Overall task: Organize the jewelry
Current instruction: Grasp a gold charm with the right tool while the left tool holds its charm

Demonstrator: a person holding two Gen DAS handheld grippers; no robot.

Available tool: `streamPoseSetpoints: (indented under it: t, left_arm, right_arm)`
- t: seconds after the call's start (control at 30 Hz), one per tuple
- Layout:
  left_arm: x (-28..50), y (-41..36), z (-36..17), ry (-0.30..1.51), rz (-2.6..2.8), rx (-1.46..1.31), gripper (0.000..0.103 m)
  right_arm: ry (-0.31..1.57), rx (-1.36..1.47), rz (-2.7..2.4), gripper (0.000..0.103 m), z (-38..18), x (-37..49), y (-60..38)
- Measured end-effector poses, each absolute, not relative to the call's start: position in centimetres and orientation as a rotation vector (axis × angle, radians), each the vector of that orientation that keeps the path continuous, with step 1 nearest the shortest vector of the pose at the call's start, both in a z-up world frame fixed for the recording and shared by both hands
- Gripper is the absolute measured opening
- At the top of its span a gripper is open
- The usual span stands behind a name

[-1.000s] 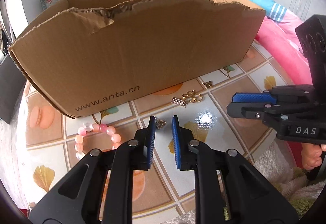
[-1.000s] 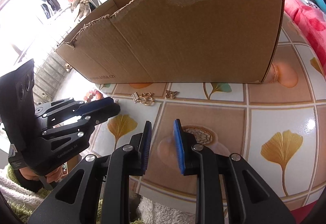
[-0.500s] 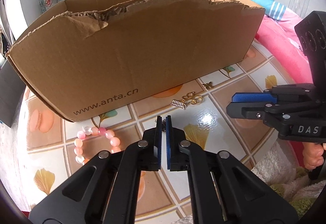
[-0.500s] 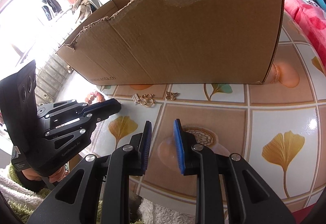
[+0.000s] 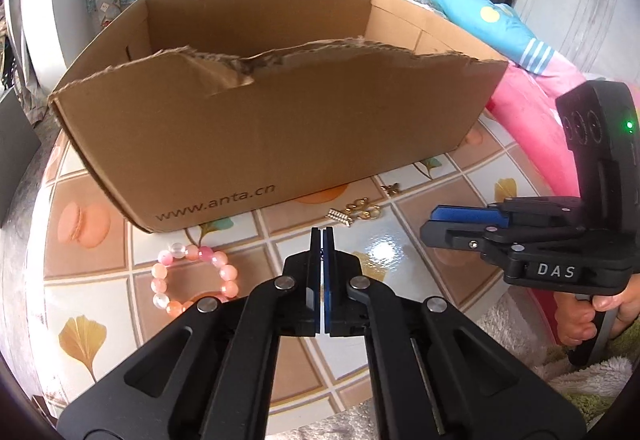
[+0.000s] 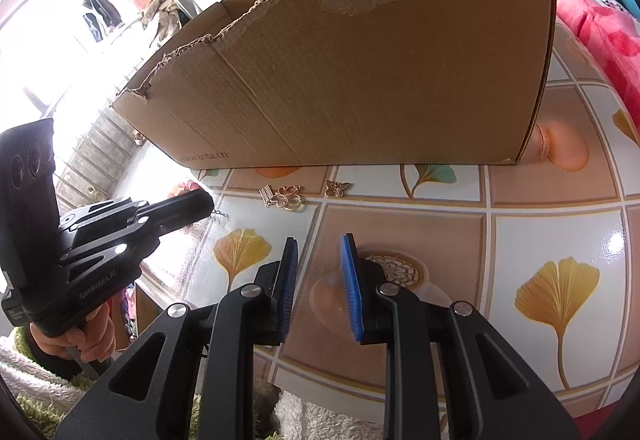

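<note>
My left gripper (image 5: 322,236) is shut, its blue pads pressed together in front of the cardboard box (image 5: 280,144). In the right wrist view the left gripper (image 6: 202,202) pinches a small gold charm (image 6: 220,215) that dangles just off the tiled table (image 6: 560,240). A pink bead bracelet (image 5: 192,280) lies left of it. A gold clover pendant with a small bar (image 5: 360,210) (image 6: 286,198) and a butterfly charm (image 5: 391,189) (image 6: 337,187) lie along the box's front wall (image 6: 360,80). My right gripper (image 6: 318,244) (image 5: 434,224) hovers to the right, jaws apart, nothing between them.
The box is open-topped with a torn front edge and fills the back of the table. Pink bedding (image 5: 532,128) lies to the right. A fluffy towel (image 5: 520,340) hangs at the table's near edge. A hand (image 6: 84,344) grips the left tool's handle.
My left jaws have closed on the small gold charm that lay between them, and the gripper has risen a little, showing more of the box's inside. The right gripper has not moved.
</note>
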State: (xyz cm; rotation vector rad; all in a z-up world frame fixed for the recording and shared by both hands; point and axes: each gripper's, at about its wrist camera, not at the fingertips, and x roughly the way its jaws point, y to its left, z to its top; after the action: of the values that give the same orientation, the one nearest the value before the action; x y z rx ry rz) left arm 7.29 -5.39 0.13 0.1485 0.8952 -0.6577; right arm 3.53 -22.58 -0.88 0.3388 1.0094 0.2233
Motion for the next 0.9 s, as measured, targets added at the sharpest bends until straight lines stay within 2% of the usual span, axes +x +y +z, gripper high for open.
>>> streamPoseSetpoints:
  t: [0.27, 0.9]
  left_arm:
    - [7.3, -4.5, 0.6, 0.884, -0.644, 0.086, 0.0]
    - [7.7, -3.9, -0.4, 0.903, -0.642, 0.059, 0.0]
  right_arm:
    - [0.939, 0.273, 0.319, 0.022, 0.9, 3.9, -20.5]
    - [0.997, 0.134, 0.328, 0.022, -0.3, 8.0, -17.3]
